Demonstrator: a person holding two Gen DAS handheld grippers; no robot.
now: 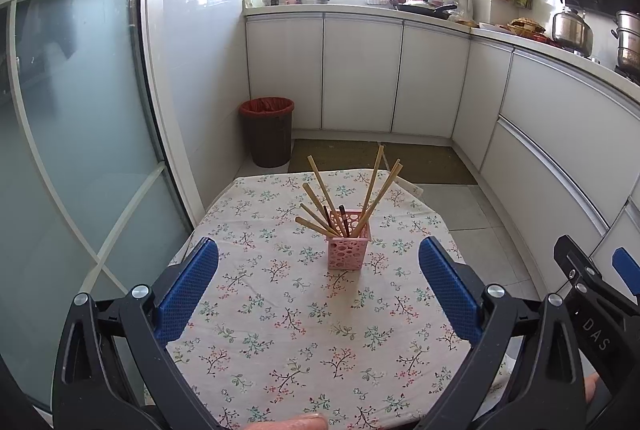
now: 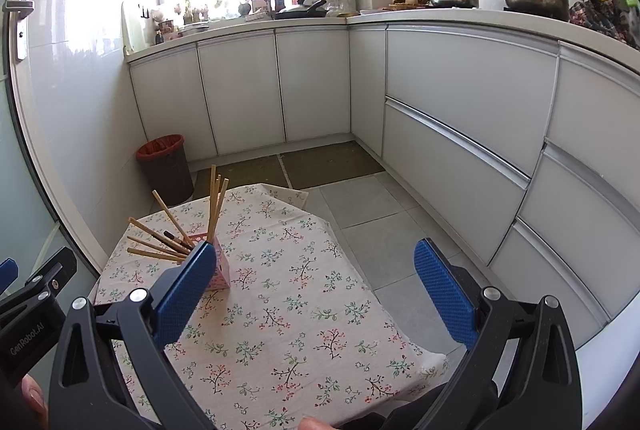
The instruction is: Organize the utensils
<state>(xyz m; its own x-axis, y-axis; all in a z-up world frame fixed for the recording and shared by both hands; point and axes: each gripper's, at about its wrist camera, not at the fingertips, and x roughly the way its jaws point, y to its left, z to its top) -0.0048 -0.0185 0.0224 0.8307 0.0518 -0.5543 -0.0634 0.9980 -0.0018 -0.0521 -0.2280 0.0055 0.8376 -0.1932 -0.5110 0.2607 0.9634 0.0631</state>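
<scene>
Since every chopstick you can see already stands in the pink holder (image 1: 348, 245), treat what is left as a tidying step, and judge it as nearly done. That perforated pink holder sits upright near the middle of the table (image 1: 256, 314), on the floral tablecloth (image 1: 280, 342), ahead of both grippers. Inside it, the wooden chopsticks (image 1: 374, 186) fan out loosely: some lean far right, several splay low to the left, and one or two darker sticks (image 1: 343, 220) stand short among them. No loose utensil shows on the cloth in either view.

If you want the bundle neater, come in from above and gather the low, left-leaning sticks toward upright. The holder looks light and narrow, so a sideways push on those long sticks could tip it; steady its wall with the other gripper first.

Your left gripper (image 1: 318, 282) has its blue pads spread wide and carries nothing, hovering over the near part of the table. Your right gripper (image 2: 316, 288) is likewise wide apart and empty; in its own view, its left pad (image 2: 186, 290) overlaps the holder (image 2: 222, 272), though I cannot tell whether they touch.

Beyond the table, a dark bin (image 1: 267, 132) with a red liner stands on the floor by the cabinets.
</scene>
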